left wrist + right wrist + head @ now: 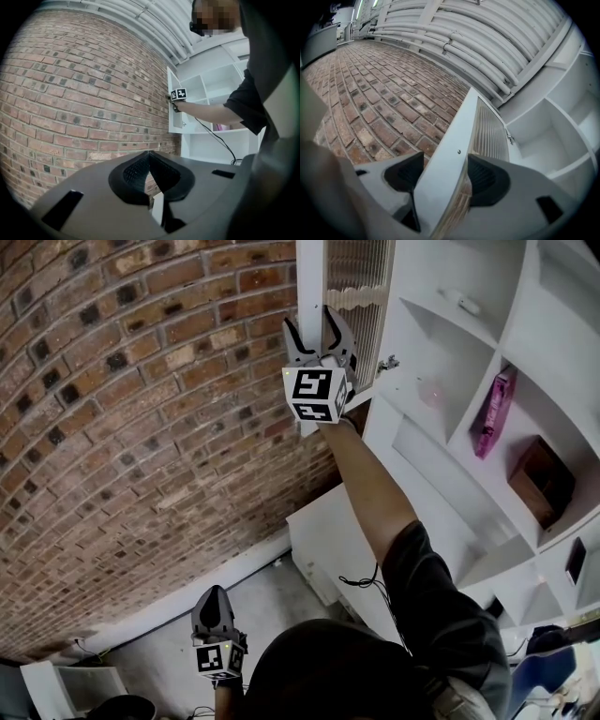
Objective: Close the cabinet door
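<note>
Brick wall (141, 409) to the left, white shelved cabinet (427, 432) to the right, with the cabinet door (354, 277) standing open between them.

Right hand-held gripper (320, 329) is raised at arm's length and clamped on the door's free edge, one jaw on the white frame side and the other on the ribbed glass side; its marker cube hides the door's lower end in the head view. Left hand-held gripper (214, 594) hangs low over the grey floor (258, 592), jaws closed together on nothing. On the shelves, a pink book (494, 413) stands upright and a brown box (541, 479) sits one compartment lower. A small pale item on the upper shelf is too small to tell, and a dark thing at the frame's right edge is cut off. White pipes (487, 42) run overhead.
</note>
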